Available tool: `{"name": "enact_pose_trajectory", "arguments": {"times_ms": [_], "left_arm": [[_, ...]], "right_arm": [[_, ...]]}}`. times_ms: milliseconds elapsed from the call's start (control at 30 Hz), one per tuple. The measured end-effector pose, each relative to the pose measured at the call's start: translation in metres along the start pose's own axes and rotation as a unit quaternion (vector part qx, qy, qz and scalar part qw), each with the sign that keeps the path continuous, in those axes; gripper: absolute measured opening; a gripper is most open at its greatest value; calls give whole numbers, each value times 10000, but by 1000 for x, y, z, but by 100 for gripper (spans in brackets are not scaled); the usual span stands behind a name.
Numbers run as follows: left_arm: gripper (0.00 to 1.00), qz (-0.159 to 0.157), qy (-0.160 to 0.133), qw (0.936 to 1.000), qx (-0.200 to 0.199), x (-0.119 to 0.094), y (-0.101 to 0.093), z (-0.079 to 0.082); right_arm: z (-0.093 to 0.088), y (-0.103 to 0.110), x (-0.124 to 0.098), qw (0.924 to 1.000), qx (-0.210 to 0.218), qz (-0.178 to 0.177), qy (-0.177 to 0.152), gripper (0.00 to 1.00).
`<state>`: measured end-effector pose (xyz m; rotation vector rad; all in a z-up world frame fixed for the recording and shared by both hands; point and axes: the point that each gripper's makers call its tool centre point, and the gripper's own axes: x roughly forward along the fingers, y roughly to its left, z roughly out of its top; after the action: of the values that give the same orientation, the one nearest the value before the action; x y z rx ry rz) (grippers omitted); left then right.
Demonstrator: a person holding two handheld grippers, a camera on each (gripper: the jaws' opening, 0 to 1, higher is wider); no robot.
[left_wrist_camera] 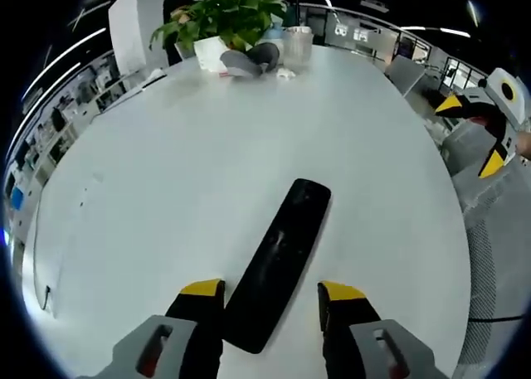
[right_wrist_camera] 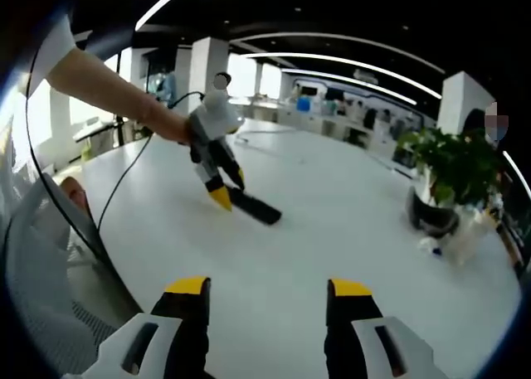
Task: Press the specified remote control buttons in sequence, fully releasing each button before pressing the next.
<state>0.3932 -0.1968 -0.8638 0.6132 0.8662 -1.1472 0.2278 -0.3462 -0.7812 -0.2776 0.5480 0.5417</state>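
Observation:
A long black remote control lies flat on the white table, running away from me. My left gripper is open, its yellow-tipped jaws standing on either side of the remote's near end; the left jaw is close against it, the right jaw apart from it. In the right gripper view, the left gripper is held by a person's hand, tips down at one end of the remote. My right gripper is open and holds nothing, well short of the remote; it also appears off the table's right edge as the right gripper.
At the far end of the table stand a potted plant, a grey object and a clear cup. A grey mesh chair sits beside the table's right edge. The plant is far right in the right gripper view, and a chair is near left.

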Motion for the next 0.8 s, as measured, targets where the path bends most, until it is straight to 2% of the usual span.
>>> {"name": "enact_pose_trajectory", "arguments": {"times_ms": [133, 200, 800], "left_arm": [[37, -19, 21, 10000, 64, 0, -1, 0], [29, -18, 57, 9999, 126, -2, -1, -2], [24, -275, 232, 9981, 507, -5, -11, -10]], "right_arm": [[0, 0, 0, 10000, 3, -6, 1, 54], [0, 0, 0, 10000, 10, -6, -1, 53], [1, 1, 1, 10000, -32, 29, -7, 52]]}}
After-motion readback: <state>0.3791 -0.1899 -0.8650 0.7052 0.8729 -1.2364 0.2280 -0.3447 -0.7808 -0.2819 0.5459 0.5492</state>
